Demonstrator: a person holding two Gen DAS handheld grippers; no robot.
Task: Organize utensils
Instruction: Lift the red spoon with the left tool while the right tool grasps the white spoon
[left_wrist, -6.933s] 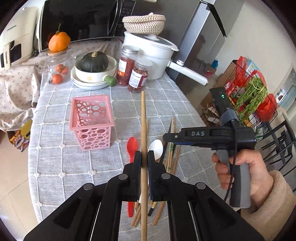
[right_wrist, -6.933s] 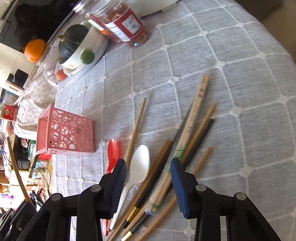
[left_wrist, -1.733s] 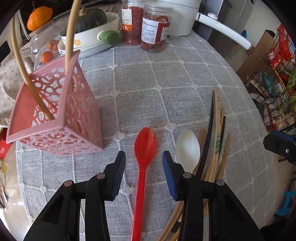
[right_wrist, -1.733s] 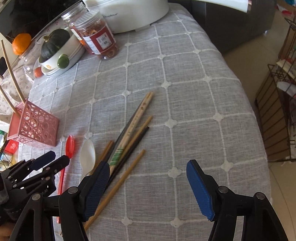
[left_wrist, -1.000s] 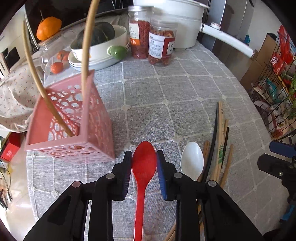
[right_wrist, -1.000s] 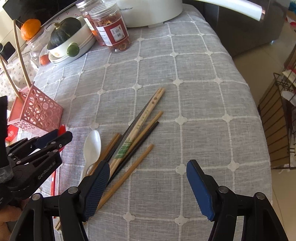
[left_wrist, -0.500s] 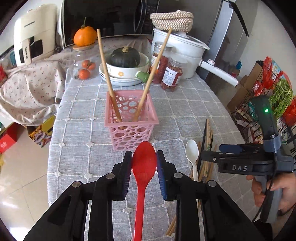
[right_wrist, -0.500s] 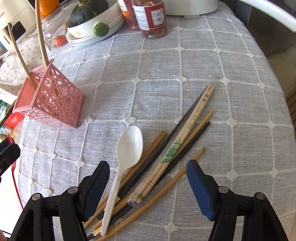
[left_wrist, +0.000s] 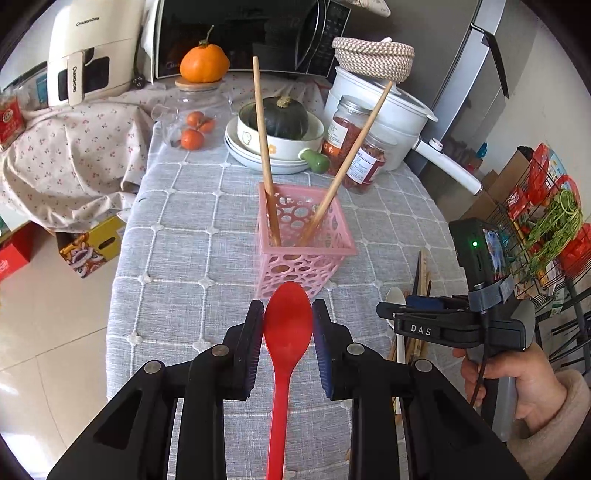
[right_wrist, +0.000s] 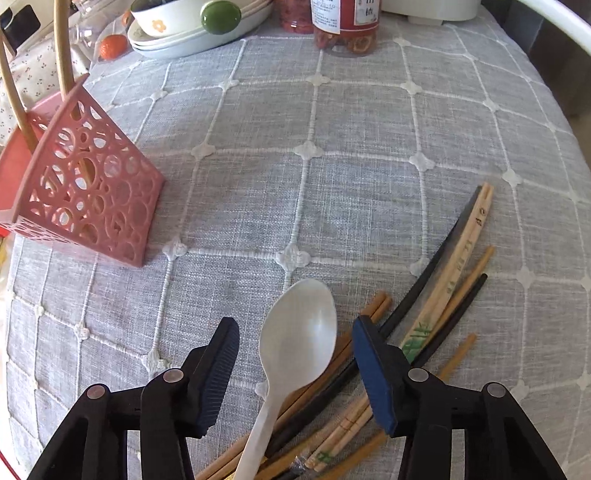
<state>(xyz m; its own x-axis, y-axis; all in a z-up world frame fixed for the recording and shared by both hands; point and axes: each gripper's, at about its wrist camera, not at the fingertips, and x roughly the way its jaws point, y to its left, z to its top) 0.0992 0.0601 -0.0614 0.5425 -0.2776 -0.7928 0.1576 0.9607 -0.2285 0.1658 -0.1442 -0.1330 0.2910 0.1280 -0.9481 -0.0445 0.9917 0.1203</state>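
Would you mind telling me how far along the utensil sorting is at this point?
Done: two wooden chopsticks stand in the pink basket. In hand: the left gripper is clamped on the red spoon, lifted in front of the basket. The right gripper is open around the white spoon, which lies on the tablecloth. Left: that spoon and the pile of chopsticks beside it.

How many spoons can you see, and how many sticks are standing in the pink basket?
Red spoon: 1
White spoon: 1
Sticks in the basket: 2
Total: 4
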